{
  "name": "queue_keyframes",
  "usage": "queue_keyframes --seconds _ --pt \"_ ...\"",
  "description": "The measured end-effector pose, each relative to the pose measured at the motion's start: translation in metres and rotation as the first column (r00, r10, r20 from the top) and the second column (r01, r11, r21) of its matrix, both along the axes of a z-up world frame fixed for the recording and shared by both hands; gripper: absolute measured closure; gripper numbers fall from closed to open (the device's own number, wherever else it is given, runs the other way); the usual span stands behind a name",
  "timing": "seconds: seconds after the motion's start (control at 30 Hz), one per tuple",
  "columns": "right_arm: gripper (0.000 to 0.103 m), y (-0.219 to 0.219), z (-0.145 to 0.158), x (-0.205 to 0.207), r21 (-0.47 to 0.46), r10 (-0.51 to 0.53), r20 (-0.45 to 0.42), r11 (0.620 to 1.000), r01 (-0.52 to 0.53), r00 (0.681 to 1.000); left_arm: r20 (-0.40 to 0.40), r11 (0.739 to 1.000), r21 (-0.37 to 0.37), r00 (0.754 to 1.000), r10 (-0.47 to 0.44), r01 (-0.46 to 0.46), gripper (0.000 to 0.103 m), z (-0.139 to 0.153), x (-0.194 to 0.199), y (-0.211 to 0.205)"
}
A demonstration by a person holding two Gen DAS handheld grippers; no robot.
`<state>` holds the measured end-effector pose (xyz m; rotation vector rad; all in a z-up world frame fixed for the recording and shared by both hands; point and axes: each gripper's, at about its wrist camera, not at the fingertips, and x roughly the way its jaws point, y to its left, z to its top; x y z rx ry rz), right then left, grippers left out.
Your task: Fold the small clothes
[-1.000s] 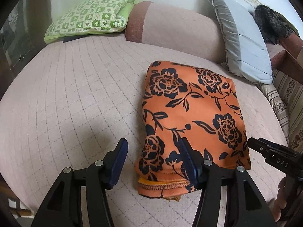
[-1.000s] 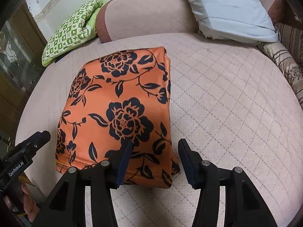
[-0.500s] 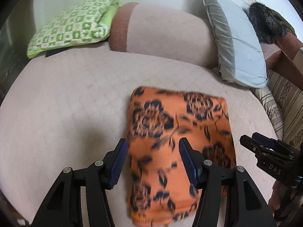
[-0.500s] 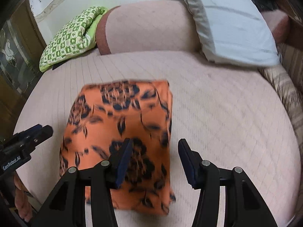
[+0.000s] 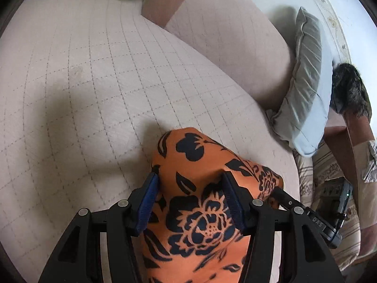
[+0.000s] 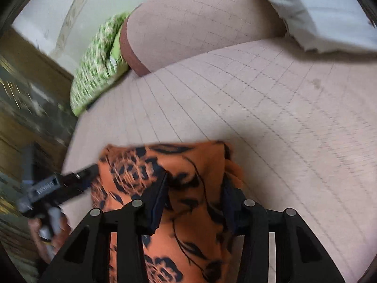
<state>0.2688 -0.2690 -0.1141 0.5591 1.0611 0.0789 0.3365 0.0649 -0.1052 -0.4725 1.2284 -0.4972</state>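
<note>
Left wrist view: the orange floral garment (image 5: 195,212) is seen bulging up between the fingers of the left gripper (image 5: 192,202), both blue pads (image 5: 147,202) set against the cloth on either side. The jaws stand fairly wide, with a thick bundle filling the gap; whether real pressure is applied cannot be told. The garment's far tip reaches a little beyond the fingertips, over the quilted bed cover (image 5: 94,82).

Right wrist view: the same garment (image 6: 188,176) is seen between the fingers of the right gripper (image 6: 194,195), again with cloth filling a wide gap. This frame is smeared by motion, so contact at the pads is judged, not confirmed.

Key relation: the cloth lies directly ahead of and within both claws, its long axis running roughly along the fingers and away from the cameras. Neither hand is clearly nearer; each is at one side of the near end, close together.

Differences between views: the left view shows the right gripper's body just beside the garment at lower right, plus a grey pillow (image 5: 306,89) and a dark furry item (image 5: 348,89) well apart. The right view alone shows the left gripper (image 6: 59,188) reaching the garment's left edge, the hand under it, and the green patterned pillow (image 6: 96,70) by the bolster (image 6: 200,16).

Judgement: the bundle appears raised at its near end, for another fold or a move.
</note>
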Motion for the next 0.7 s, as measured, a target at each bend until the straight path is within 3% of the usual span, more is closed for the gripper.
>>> queue_keyframes --seconds 0.1,0.13,0.17,0.23,0.3,0.37,0.47,0.53,0.57,0.6,0.63,0.67,0.7 --pt "0.097 0.003 -0.011 0.0 -0.019 0.017 -0.043 1.0 -0.018 0.999 0.032 1.0 0.025 0.999 -0.015 0.014 0.055 -0.004 -0.003 -0.003" --pt "0.098 0.002 -0.011 0.0 -0.012 0.018 -0.046 1.0 -0.018 0.999 0.039 0.999 0.036 0.999 -0.018 0.017 0.065 -0.001 -0.005 -0.005" --pt "0.098 0.0 -0.007 -0.001 -0.01 0.01 -0.036 1.0 -0.01 0.999 0.055 0.999 0.042 0.998 -0.01 0.008 0.084 0.007 -0.007 -0.005" --pt "0.099 -0.002 0.007 -0.004 -0.028 -0.006 -0.006 1.0 0.006 1.0 0.127 0.999 0.042 0.992 -0.015 0.01 0.102 0.031 -0.016 -0.005" --pt "0.099 0.0 0.014 -0.004 -0.068 -0.005 0.005 0.998 0.005 1.0 0.161 0.996 0.092 0.986 -0.03 0.016 0.103 0.033 -0.016 -0.008" --pt "0.099 -0.002 -0.006 0.0 -0.085 -0.02 -0.059 0.996 0.015 0.998 0.079 0.993 0.116 0.996 -0.036 0.026 0.103 0.005 -0.011 -0.012" --pt "0.098 0.002 -0.018 0.003 -0.1 -0.022 -0.088 0.995 0.013 0.996 0.095 0.993 0.122 0.995 -0.009 -0.003 0.103 0.006 -0.012 -0.011" --pt "0.09 0.003 -0.006 0.002 -0.104 -0.007 -0.067 0.995 0.0 0.998 0.098 0.991 0.131 0.995 0.004 -0.017 0.097 0.014 -0.013 -0.011" --pt "0.086 0.002 0.001 0.0 -0.096 -0.004 -0.053 0.995 -0.001 0.999 0.096 0.992 0.129 0.995 0.004 -0.016 0.087 0.015 -0.016 -0.01" --pt "0.069 0.0 0.008 -0.004 -0.086 -0.011 -0.047 0.996 0.007 0.999 0.09 0.991 0.134 0.996 0.005 -0.017 0.079 0.016 -0.018 -0.009" --pt "0.048 -0.003 0.011 -0.007 -0.08 -0.018 -0.044 0.997 0.014 0.999 0.084 0.99 0.14 0.996 0.014 -0.025 0.062 0.017 -0.022 -0.004" --pt "0.039 -0.005 0.014 -0.011 -0.077 -0.027 -0.038 0.997 0.024 0.999 0.078 0.99 0.14 0.997 0.023 -0.034 0.048 0.019 -0.024 0.0" --pt "0.034 -0.007 0.018 -0.017 -0.079 -0.037 -0.029 0.996 0.034 0.999 0.071 0.992 0.123 0.997 0.024 -0.032 0.046 0.021 -0.026 0.002"
